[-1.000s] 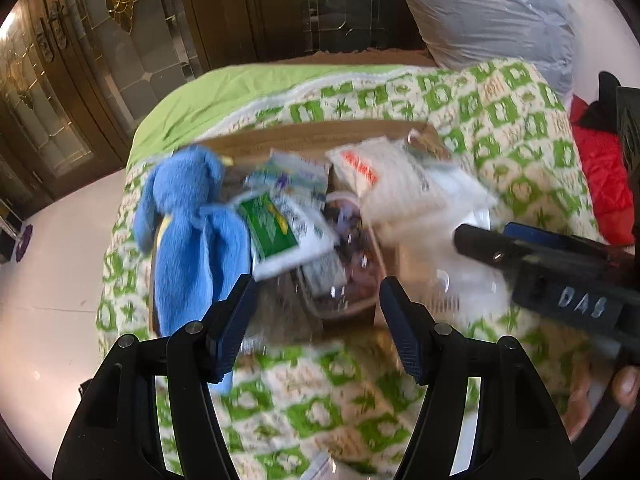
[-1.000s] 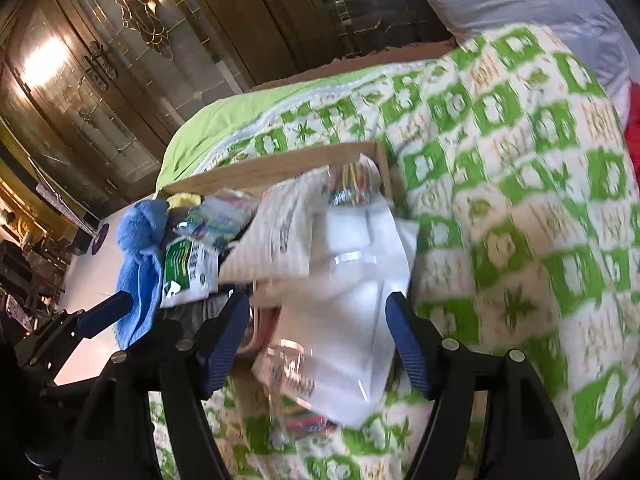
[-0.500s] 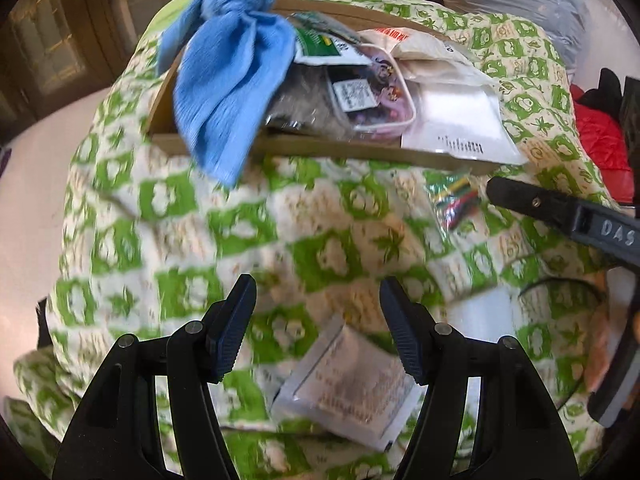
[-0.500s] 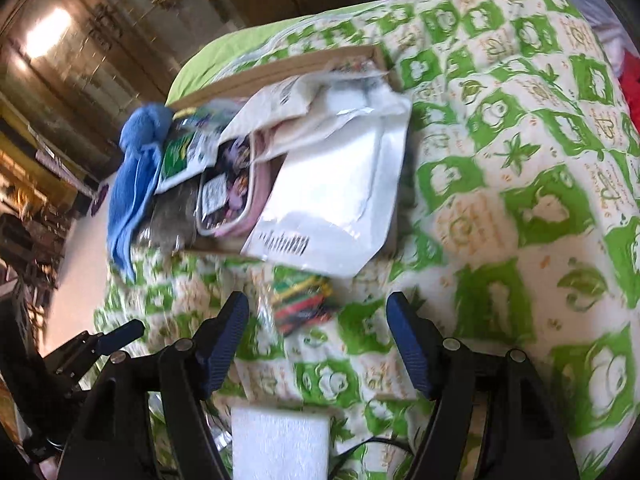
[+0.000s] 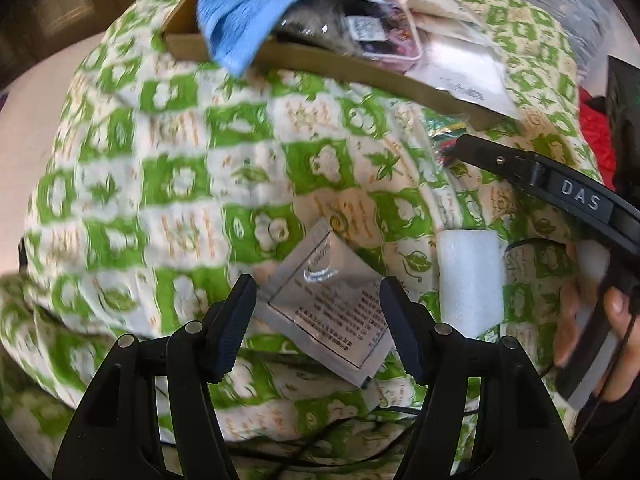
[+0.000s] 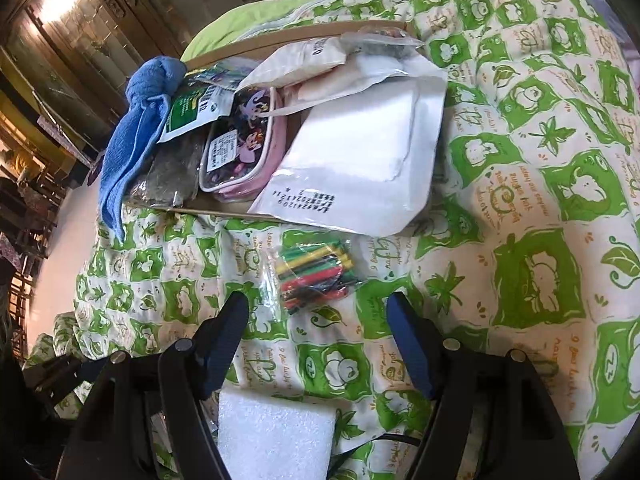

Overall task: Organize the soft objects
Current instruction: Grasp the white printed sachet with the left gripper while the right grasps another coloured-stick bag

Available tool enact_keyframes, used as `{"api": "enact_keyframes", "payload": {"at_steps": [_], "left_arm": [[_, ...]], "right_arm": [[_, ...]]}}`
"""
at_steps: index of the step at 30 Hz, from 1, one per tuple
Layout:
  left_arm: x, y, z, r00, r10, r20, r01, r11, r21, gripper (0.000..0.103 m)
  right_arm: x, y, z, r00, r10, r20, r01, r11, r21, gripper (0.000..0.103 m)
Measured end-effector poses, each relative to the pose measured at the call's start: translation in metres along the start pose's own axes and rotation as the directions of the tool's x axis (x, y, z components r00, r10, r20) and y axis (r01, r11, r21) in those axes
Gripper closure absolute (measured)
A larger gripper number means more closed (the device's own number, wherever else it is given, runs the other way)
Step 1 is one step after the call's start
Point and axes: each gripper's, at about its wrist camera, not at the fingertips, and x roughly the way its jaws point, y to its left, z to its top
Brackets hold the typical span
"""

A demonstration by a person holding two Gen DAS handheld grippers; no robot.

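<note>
In the cardboard box [image 6: 224, 212], blue towel [image 6: 132, 128], pink pouch [image 6: 240, 148]; both hand-held grippers [image 5: 316, 312] [image 6: 320, 328] wide apart, empty.

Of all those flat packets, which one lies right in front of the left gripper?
The silver foil sachet, loose on the quilt between the open left gripper. The other packets sit in the cardboard box.

The left wrist view is smeared by motion across the green-and-white patterned quilt [image 5: 168, 184]. The small print on the silver foil sachet [image 5: 332, 304] is too fine to read there. The blue terry cloth [image 5: 248, 4] is cut off by the top edge. In the right wrist view, the white foam block [image 6: 276, 436] runs past the bottom edge, and the shallow brown cardboard tray [image 6: 280, 42] is mostly buried under packets.
</note>
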Motion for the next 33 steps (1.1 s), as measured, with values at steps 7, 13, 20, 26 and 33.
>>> {"api": "enact_keyframes", "payload": {"at_steps": [7,13,20,26,33], "left_arm": [[0.018,-0.020,-0.013,0.989,0.148,0.001,-0.148,0.988,-0.032,0.032],[0.004,-0.012,-0.020,0.990,0.138,0.005,-0.138,0.988,-0.066,0.032],[0.001,0.000,-0.030,0.993,0.108,-0.039,-0.111,0.989,-0.101,0.032],[0.020,-0.005,-0.022,0.995,0.084,-0.046,-0.090,0.983,-0.161,0.029],[0.029,-0.023,0.001,0.992,0.123,-0.015,-0.124,0.987,-0.105,0.020]], "right_arm": [[0.008,0.006,-0.003,1.000,-0.006,-0.012,0.006,1.000,-0.015,0.031],[0.020,0.010,0.004,0.998,-0.020,-0.057,0.019,1.000,-0.019,0.031],[0.055,0.040,0.027,0.987,-0.091,-0.132,0.073,0.988,-0.136,0.032],[0.067,0.037,0.029,0.981,-0.147,-0.123,0.132,0.984,-0.123,0.063],[0.070,0.028,0.025,0.986,-0.116,-0.118,0.106,0.990,-0.089,0.064]]}}
